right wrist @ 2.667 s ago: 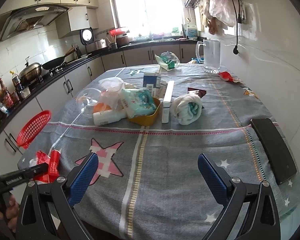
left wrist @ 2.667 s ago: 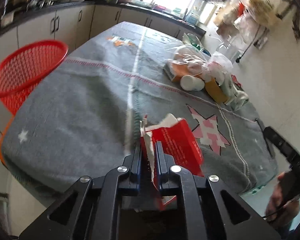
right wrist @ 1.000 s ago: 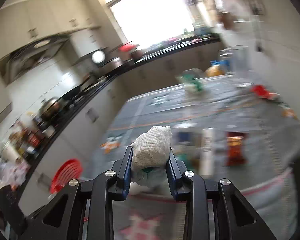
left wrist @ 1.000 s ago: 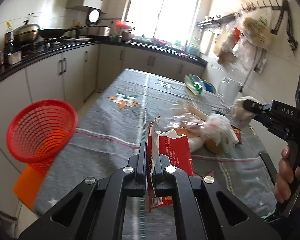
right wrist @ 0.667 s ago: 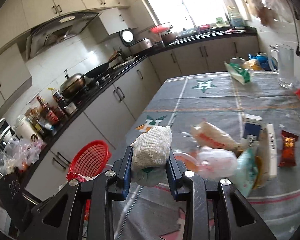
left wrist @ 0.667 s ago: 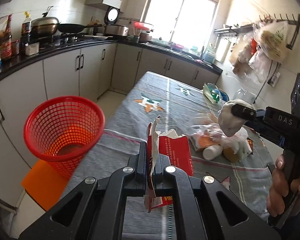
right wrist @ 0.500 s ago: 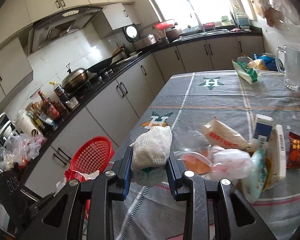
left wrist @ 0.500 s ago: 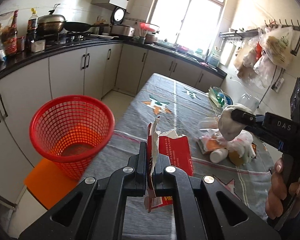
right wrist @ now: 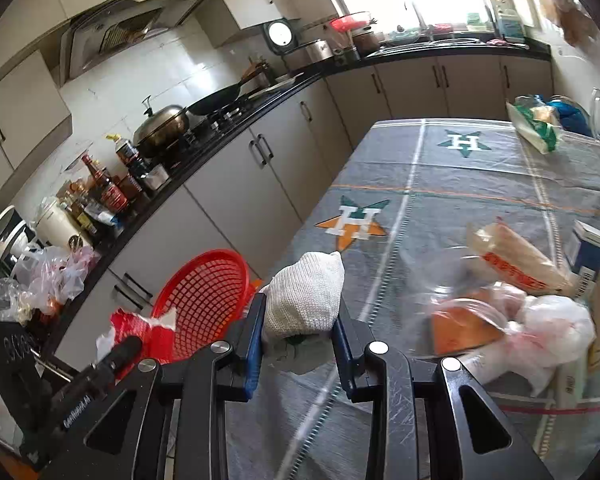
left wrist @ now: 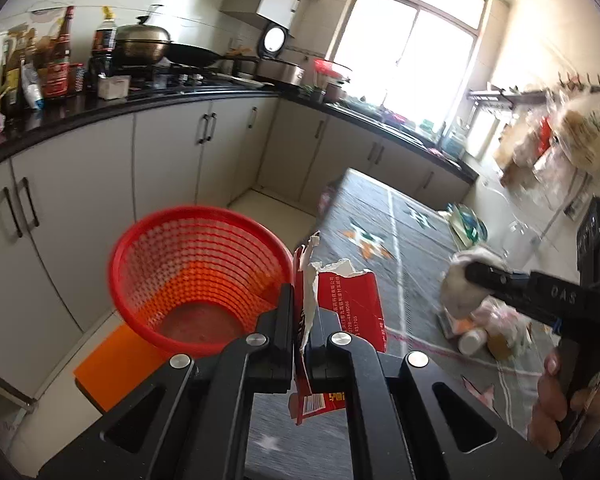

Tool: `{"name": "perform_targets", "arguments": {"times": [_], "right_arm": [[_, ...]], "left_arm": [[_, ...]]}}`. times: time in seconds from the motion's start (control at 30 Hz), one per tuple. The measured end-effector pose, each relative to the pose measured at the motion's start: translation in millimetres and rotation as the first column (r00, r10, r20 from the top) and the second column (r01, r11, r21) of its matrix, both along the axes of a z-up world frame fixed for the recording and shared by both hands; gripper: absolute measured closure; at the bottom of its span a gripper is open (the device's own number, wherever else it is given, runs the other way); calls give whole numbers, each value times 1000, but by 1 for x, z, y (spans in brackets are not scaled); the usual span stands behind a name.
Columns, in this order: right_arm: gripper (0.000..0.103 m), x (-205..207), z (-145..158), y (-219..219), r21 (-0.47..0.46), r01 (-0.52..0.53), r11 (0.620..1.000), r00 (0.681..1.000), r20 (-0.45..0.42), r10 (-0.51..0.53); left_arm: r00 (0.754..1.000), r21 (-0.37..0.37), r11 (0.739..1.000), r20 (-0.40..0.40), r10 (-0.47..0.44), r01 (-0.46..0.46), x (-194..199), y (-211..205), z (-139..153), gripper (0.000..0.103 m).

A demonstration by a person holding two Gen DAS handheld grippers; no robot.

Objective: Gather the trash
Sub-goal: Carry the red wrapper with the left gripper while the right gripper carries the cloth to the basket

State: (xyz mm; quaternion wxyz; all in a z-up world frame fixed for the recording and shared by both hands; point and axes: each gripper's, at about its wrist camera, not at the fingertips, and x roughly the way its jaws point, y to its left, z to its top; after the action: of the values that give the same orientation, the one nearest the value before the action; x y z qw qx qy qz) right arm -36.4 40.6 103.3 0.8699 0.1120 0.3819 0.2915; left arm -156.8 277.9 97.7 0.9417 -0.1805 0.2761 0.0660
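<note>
Left hand-held gripper (left wrist: pixel 303 320) pinching torn red box (left wrist: pixel 342 312), with red basket (left wrist: pixel 198 280) at 10 o'clock beside table (left wrist: pixel 412 280). Right hand-held gripper (right wrist: pixel 298 322) clamped on white cloth bundle (right wrist: pixel 306 294), wrappers and bags (right wrist: pixel 520 312) on table at 3 o'clock.

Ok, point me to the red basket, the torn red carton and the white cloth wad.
red basket (left wrist: pixel 168 236): left wrist view, on its far rim.
torn red carton (left wrist: pixel 350 304): left wrist view, on its printed red face above the fingers.
white cloth wad (right wrist: pixel 306 294): right wrist view, on its knitted top between the fingers.
</note>
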Motion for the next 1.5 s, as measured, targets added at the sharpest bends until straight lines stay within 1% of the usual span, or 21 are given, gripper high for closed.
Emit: {"name": "perform_targets", "arguments": {"times": [0.2,0.33,0.5,0.67,0.87,1.0,1.13,1.4,1.5], "right_arm": [[69,5,3,36,-11,-59,998,998,-8,59],[69,12,1,65,-11,-104,994,994,-32,104],[69,19,-7,104,-23,-156,987,986,-56,155],[69,31,-15,135,-44,-171,984,984,-64,168],[69,42,-36,165,-75,-192,979,978,-94,185],[69,50,-51,176,-98,-199,975,975,-121,186],[68,56,-62,185,-115,-205,972,971,-145,188],[64,56,-75,195,-136,-219,966,966,-169,195],[61,56,-77,194,-136,-221,966,965,-176,196]], "left_arm": [[997,-3,997,15,71,-71,-2,41,8,99],[994,3,994,7,107,-107,4,61,5,99],[992,9,993,-29,119,-118,19,75,-11,99],[990,14,992,-70,126,-125,32,87,-31,99],[987,32,993,-110,115,-112,45,92,-55,99],[985,46,994,-133,109,-104,54,92,-69,99],[984,69,993,-145,106,-96,60,91,-76,99],[982,81,992,-154,106,-94,63,93,-84,99],[982,75,993,-157,106,-95,63,95,-86,97]]}}
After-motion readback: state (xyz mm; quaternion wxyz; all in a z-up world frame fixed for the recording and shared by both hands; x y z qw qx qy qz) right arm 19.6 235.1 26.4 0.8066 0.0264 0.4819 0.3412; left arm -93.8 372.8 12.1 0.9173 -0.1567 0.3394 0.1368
